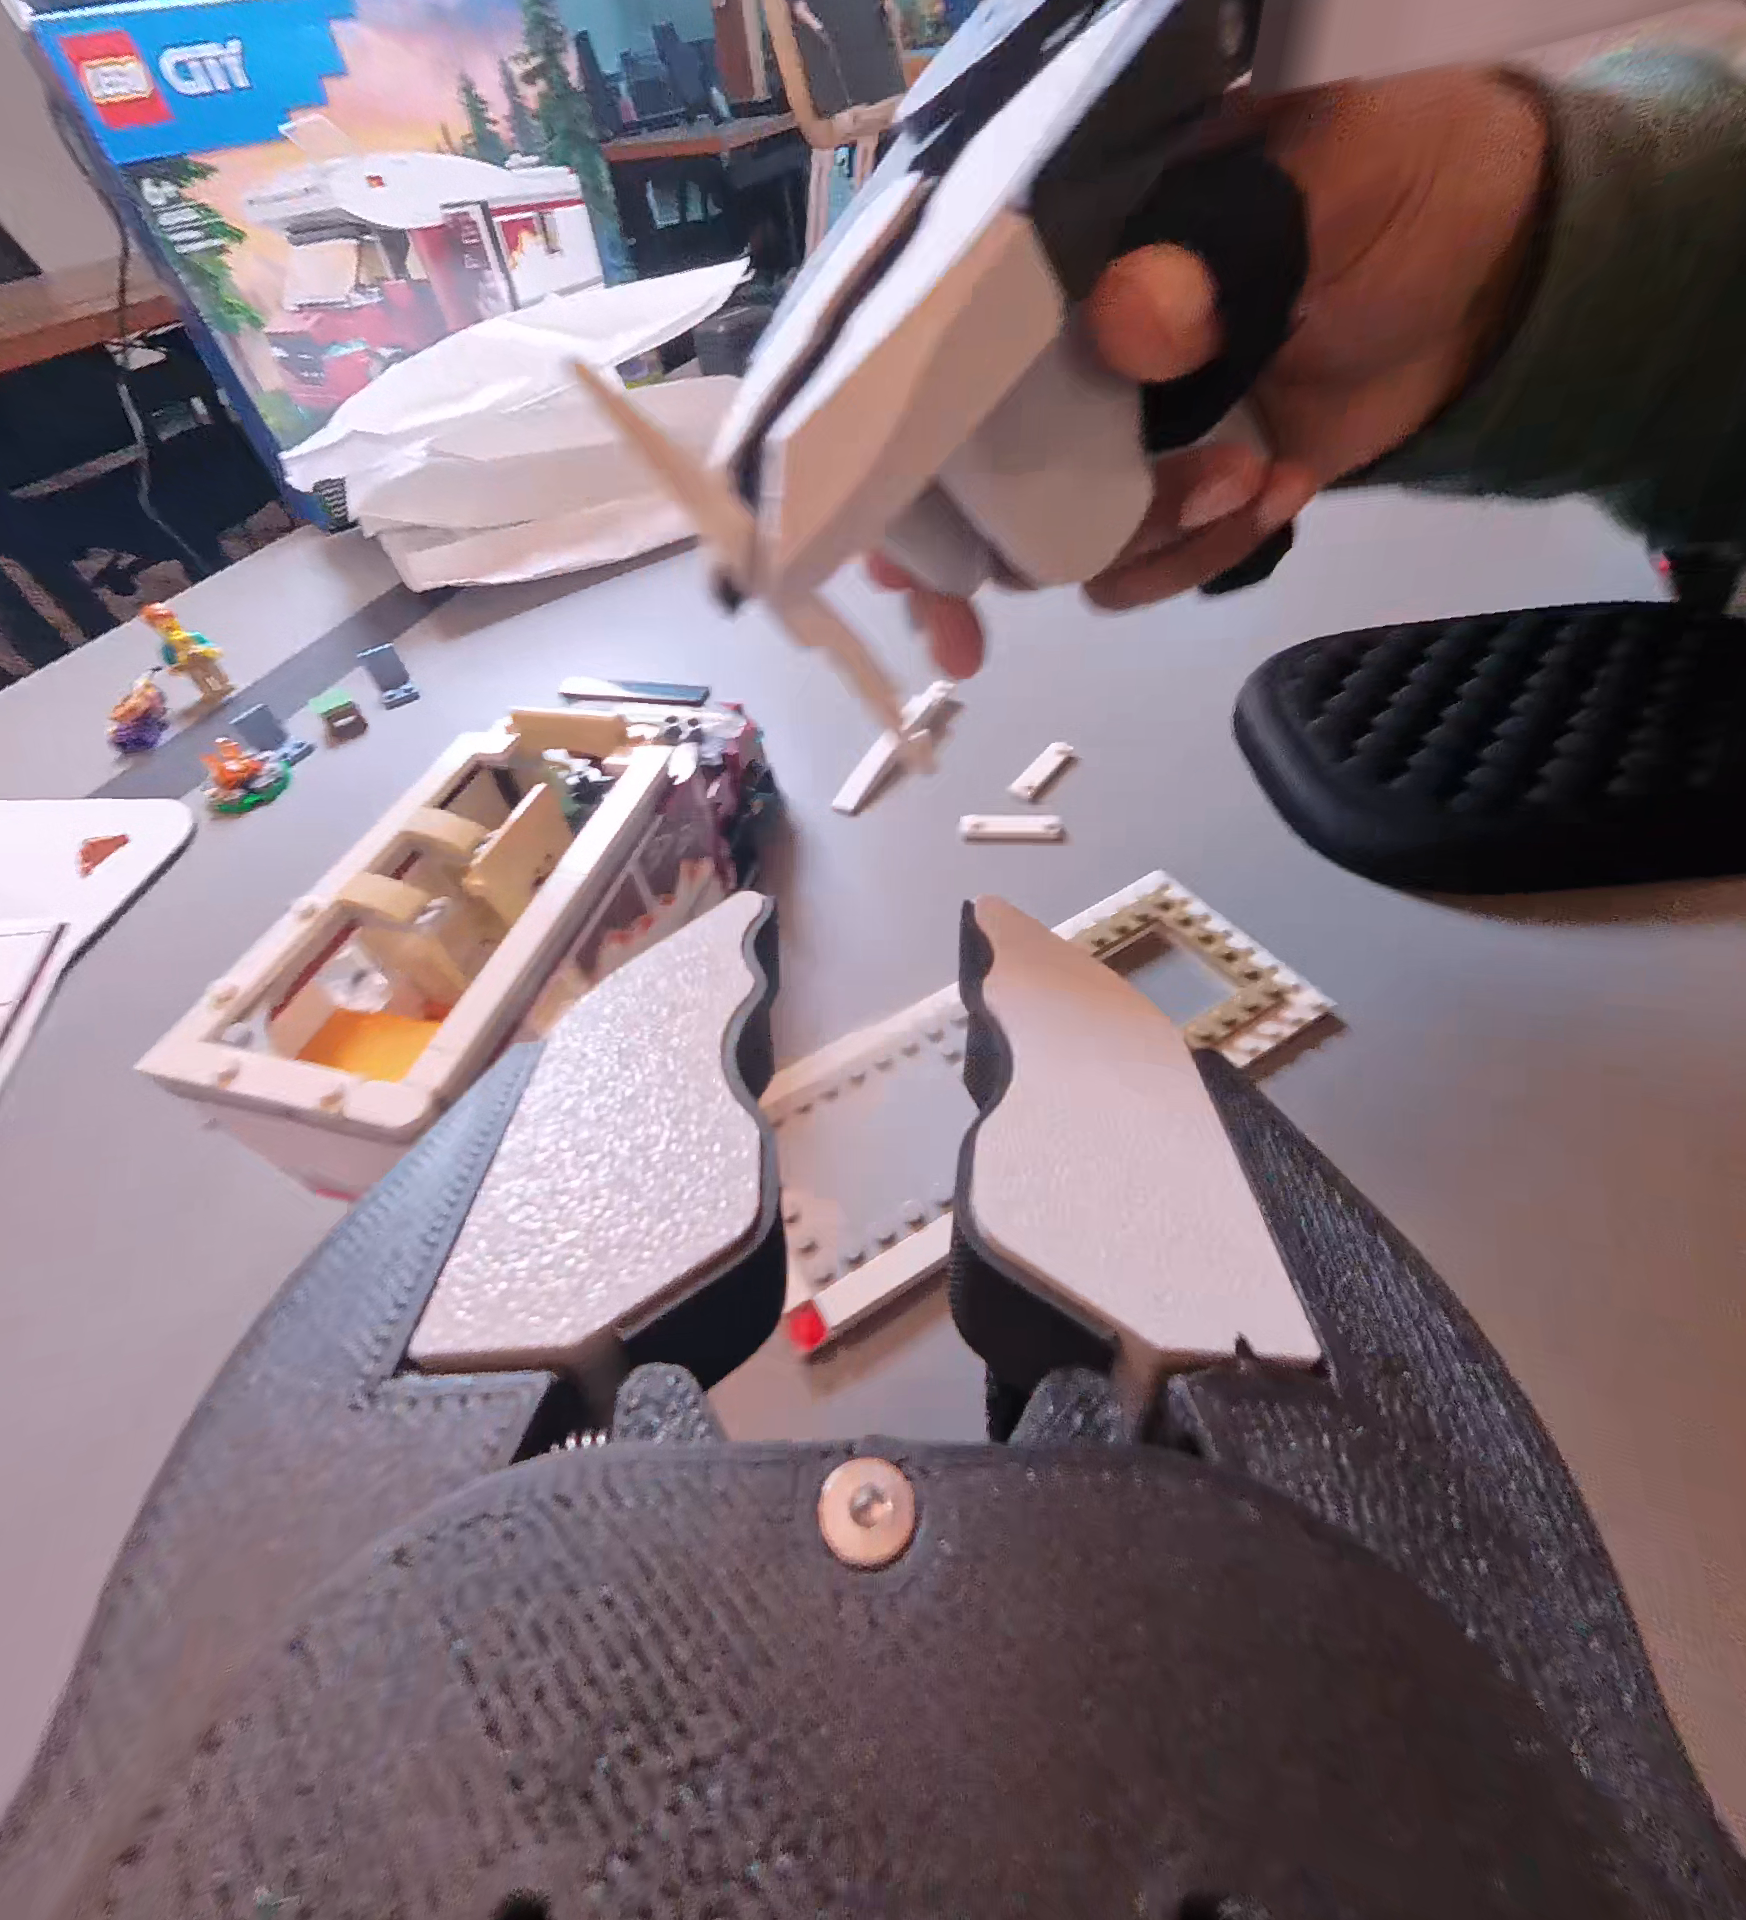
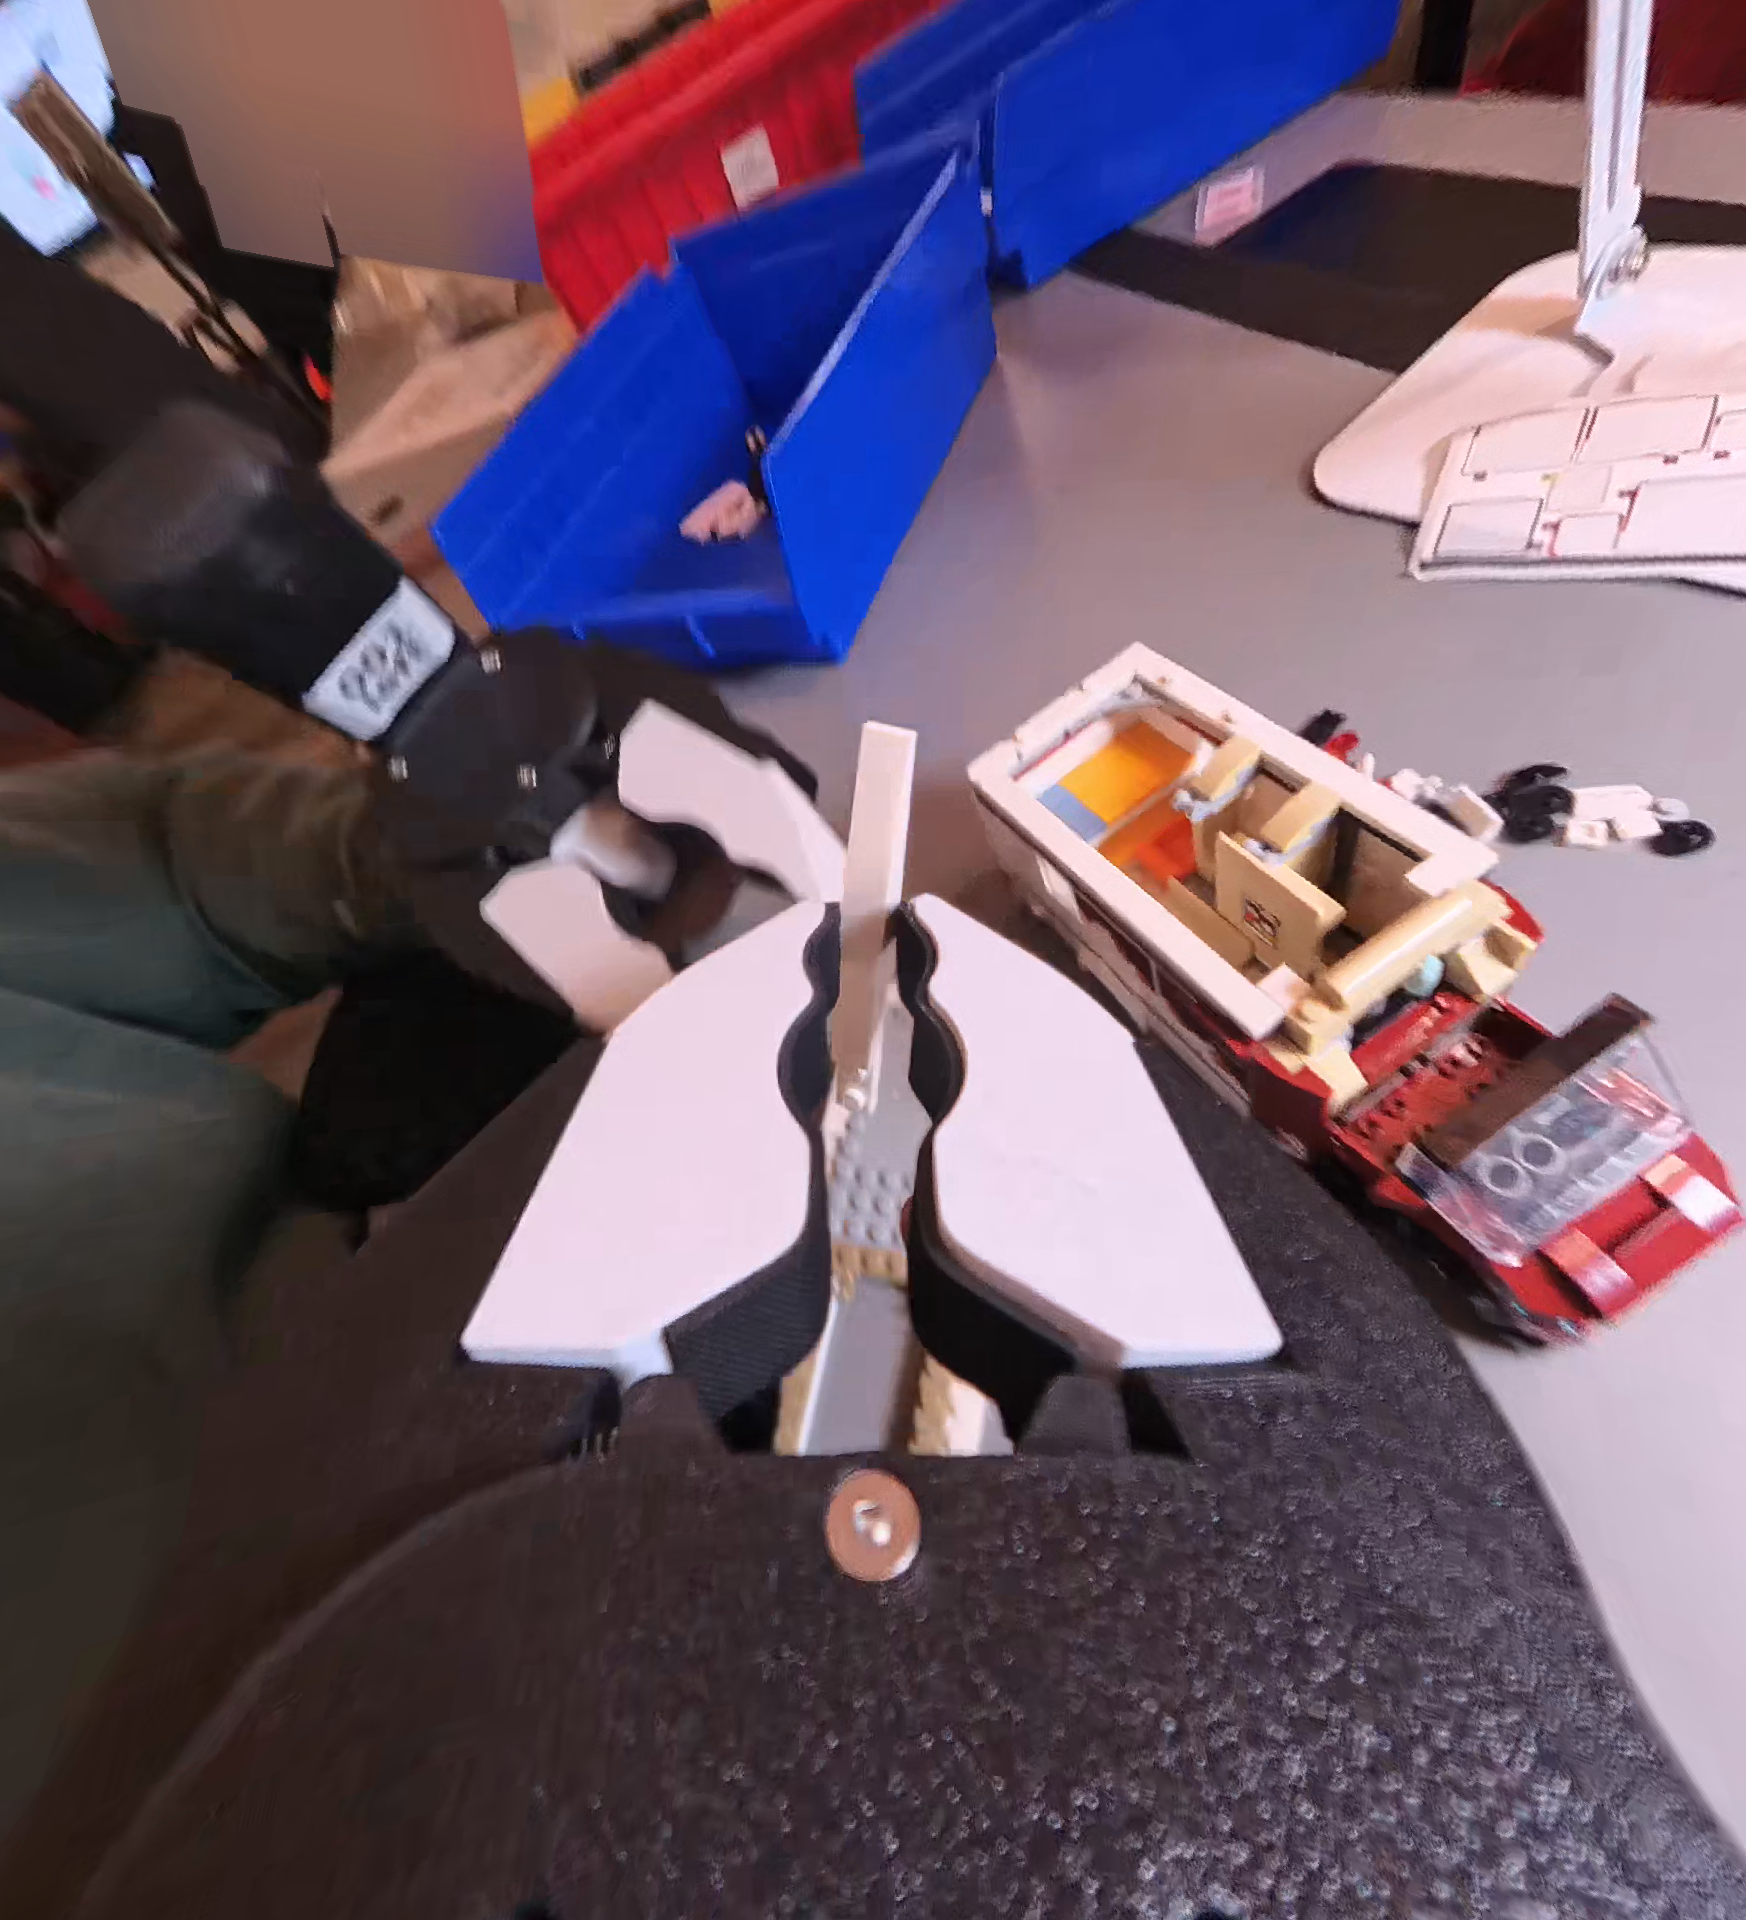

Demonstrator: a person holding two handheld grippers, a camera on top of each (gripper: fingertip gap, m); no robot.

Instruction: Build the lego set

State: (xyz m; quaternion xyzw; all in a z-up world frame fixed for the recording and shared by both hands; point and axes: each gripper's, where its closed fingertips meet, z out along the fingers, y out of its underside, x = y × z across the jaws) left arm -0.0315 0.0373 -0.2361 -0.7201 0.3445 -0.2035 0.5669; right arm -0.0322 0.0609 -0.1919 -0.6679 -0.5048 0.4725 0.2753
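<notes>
While the right claw [image 2: 864,935] pinches a long white plate piece [image 2: 874,831], its long axis runs forward past the fingertips, away from the camera. Left claw [image 1: 869,925] is wide and bare over a studded roof plate [image 1: 879,1132] on the table [image 1: 1471,1247]. The roofless camper model [image 2: 1253,883] shows tan and orange fittings inside. Blue bins [image 2: 744,499] sit behind.

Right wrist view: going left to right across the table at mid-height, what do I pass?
Left gripper → long white brick strip clamped in the right gripper's fingers → roofless toy camper van → loose black and white small parts.
</notes>
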